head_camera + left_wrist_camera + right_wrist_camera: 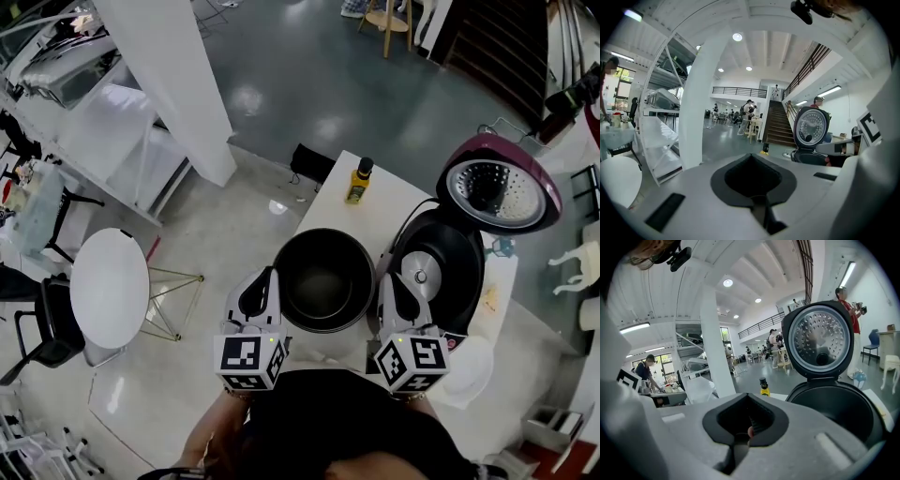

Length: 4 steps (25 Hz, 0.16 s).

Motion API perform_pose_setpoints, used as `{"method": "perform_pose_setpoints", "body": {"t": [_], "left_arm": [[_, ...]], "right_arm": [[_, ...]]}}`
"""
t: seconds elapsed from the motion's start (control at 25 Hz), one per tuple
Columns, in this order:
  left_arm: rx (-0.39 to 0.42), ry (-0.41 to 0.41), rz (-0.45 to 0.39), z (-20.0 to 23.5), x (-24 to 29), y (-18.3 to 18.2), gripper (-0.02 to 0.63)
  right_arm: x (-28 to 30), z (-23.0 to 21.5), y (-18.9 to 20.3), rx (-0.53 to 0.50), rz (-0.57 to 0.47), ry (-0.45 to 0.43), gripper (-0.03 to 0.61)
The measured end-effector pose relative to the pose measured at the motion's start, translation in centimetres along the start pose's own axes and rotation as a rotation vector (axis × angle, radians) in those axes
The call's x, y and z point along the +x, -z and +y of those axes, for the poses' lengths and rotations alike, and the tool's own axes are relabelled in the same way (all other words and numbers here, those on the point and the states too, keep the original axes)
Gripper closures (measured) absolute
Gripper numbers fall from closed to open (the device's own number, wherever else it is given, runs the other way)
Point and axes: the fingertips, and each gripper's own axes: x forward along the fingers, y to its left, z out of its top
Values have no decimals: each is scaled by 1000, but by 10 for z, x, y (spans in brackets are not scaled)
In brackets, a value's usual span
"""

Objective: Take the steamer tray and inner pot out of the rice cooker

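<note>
The black inner pot stands empty on the white table, just left of the rice cooker. The cooker's lid is up and its well is bare down to the heating plate. My left gripper is beside the pot's left rim and my right gripper beside its right rim. Both point forward with shut jaws, and nothing shows between them. A white round tray lies near the table's near right corner. The gripper views show the left gripper and the right gripper shut, with the cooker ahead; the pot is hidden there.
A yellow bottle stands at the table's far edge. A white round side table and a dark chair stand on the floor to the left, and a white column rises beyond. People stand far off in the hall.
</note>
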Motion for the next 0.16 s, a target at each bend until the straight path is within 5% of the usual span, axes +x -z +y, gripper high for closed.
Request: {"method": "perform_pose_setpoints", "body": {"t": [0.16], "left_arm": [[-1,-9,4,6,0,0,611]], "right_arm": [[2,2,1,-10,-3,6,572]]}}
